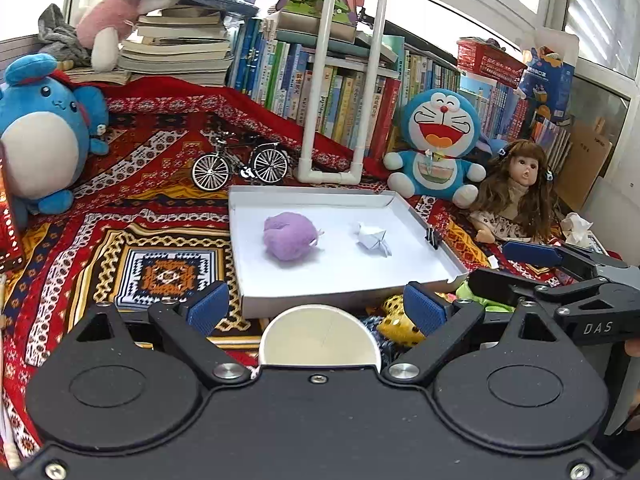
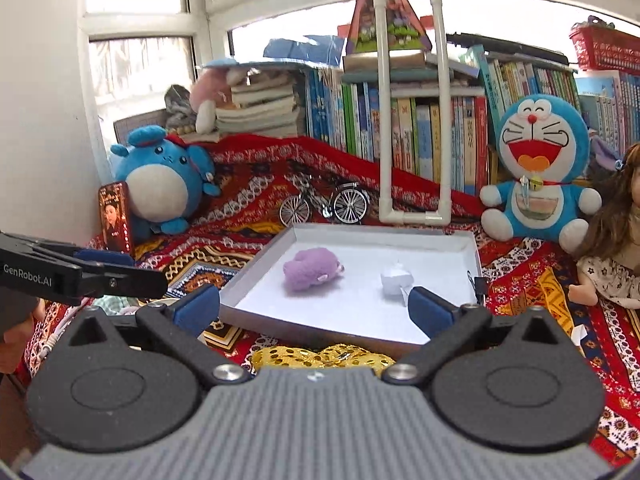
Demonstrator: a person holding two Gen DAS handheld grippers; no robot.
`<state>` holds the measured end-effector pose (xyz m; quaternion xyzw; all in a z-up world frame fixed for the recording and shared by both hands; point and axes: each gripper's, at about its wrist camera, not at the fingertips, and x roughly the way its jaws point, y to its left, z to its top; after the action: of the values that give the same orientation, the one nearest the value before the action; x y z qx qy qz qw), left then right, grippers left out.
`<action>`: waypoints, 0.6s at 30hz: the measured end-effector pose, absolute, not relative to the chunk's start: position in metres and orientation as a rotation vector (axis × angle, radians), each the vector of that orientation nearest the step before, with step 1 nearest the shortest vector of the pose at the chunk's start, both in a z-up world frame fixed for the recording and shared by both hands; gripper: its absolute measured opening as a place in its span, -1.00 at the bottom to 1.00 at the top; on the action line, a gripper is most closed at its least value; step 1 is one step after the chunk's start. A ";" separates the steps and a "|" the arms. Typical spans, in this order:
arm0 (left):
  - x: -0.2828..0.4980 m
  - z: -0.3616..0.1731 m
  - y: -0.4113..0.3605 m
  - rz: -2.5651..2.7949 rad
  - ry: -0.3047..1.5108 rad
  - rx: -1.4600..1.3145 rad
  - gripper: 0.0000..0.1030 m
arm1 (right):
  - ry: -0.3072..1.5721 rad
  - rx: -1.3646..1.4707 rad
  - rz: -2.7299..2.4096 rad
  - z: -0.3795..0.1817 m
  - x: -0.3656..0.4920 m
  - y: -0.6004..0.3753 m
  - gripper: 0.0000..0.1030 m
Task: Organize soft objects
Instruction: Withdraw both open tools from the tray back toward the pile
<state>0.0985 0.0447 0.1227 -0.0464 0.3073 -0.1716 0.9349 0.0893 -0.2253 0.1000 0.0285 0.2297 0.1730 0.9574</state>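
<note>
Item 1, my left gripper (image 1: 318, 307): jaws spread wide, nothing between the pads; a white paper cup (image 1: 320, 336) sits just below the gap at 6 o'clock, not pinched.

Item 2, my right gripper (image 2: 316, 308): jaws spread wide, empty, hanging over the near edge of the tray.

Item 3, shallow white cardboard tray (image 1: 416, 216): lies flat on the patterned red cloth (image 1: 132, 216), at 12 o'clock from both my grippers.

Item 4, purple plush toy (image 1: 290, 236): inside the tray, left of centre.

Item 5, white folded-paper figure (image 1: 372, 238): inside the tray, at 3 o'clock from the purple plush, apart from it.

Item 6, gold sequinned soft object (image 2: 320, 356): on the cloth outside the tray's near edge, directly under my right jaws at 6 o'clock.

Item 7, surroundings: Doraemon plush (image 1: 438, 144) at 1 o'clock of the tray, doll (image 1: 516, 192) beside it, miniature bicycle (image 1: 240, 164) at 11 o'clock, round blue plush (image 1: 42, 136) at far 10 o'clock.
</note>
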 end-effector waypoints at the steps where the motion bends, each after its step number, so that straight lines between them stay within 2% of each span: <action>1: 0.096 0.121 0.046 -0.346 0.625 -0.096 0.82 | 0.457 0.060 0.351 0.098 0.086 -0.225 1.00; 7: 0.077 0.111 0.055 -0.310 0.583 -0.083 0.83 | 0.403 0.051 0.351 0.085 0.072 -0.225 1.00; 10: 0.065 0.109 0.059 -0.283 0.534 -0.061 0.93 | 0.382 0.030 0.333 0.077 0.066 -0.222 1.00; 18: 0.039 0.094 0.074 -0.198 0.466 -0.023 0.97 | 0.345 0.020 0.295 0.058 0.052 -0.219 1.00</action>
<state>0.0395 0.0744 0.0942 -0.0116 0.2306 -0.0977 0.9681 0.0516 -0.2185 0.0579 0.0098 0.1711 0.1464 0.9743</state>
